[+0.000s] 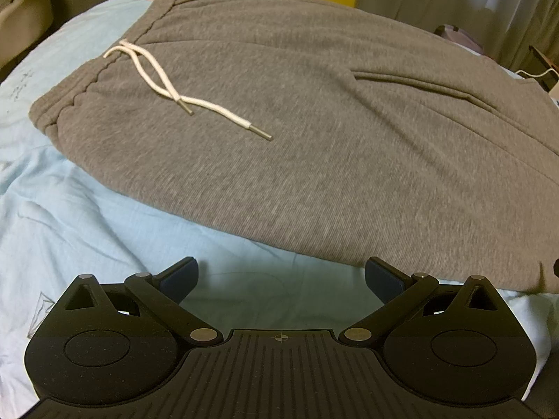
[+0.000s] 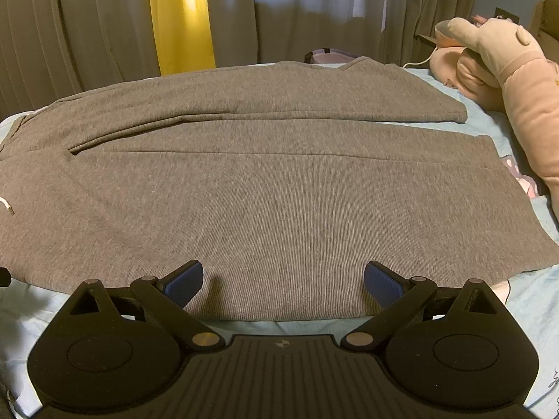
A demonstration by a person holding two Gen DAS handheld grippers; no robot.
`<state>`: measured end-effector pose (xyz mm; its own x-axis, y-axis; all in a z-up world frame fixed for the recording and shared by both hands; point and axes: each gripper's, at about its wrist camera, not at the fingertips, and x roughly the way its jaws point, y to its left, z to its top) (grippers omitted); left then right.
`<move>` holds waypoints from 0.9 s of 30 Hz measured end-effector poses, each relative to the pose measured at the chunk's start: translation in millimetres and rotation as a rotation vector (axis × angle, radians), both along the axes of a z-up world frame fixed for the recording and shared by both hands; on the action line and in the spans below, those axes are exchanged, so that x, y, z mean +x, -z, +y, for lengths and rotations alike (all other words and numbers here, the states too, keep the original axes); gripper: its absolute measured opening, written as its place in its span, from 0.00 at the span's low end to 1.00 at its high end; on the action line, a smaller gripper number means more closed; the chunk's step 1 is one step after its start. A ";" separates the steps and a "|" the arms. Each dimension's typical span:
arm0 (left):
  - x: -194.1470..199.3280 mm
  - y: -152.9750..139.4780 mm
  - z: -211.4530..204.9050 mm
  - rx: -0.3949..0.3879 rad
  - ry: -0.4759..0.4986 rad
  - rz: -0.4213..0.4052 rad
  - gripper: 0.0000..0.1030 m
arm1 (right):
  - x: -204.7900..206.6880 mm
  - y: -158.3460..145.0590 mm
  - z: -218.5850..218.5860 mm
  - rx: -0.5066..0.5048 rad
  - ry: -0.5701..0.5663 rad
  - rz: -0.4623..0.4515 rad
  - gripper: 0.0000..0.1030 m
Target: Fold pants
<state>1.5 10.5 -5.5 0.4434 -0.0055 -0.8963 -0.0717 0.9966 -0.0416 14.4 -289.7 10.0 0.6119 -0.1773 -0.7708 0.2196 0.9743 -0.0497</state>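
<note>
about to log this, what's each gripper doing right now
left gripper: open, holding nothing, short of the pants.
right gripper: open, holding nothing, over the pants' near edge.

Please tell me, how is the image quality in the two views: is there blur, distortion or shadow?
Left wrist view: strong fisheye bending curves the grey pants and the bed sheet; the right side is smeared. Right wrist view: the same curving, the pants fairly sharp, with soft shadows beside the fingertips of the right hand-held gripper; dim, warm light in both.
</note>
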 end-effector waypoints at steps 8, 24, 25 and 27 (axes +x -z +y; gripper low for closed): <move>-0.5 -0.1 -0.3 0.005 0.001 0.001 1.00 | 0.0 0.5 -0.5 0.002 0.000 0.001 0.96; -0.9 -0.9 -2.7 0.016 0.014 0.003 1.00 | 1.3 1.7 -0.8 0.008 0.002 0.010 0.96; -0.9 -0.8 -2.8 0.017 0.014 0.003 1.00 | 1.5 1.7 -0.6 0.008 0.002 0.011 0.96; -0.4 -0.8 -2.7 0.016 0.014 0.006 1.00 | 1.4 1.7 -0.8 0.009 0.003 0.011 0.96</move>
<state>1.1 7.8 -4.6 0.4378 0.0029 -0.8991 -0.0579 0.9980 -0.0249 15.8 -290.5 8.3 0.6031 -0.1723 -0.7788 0.2218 0.9741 -0.0438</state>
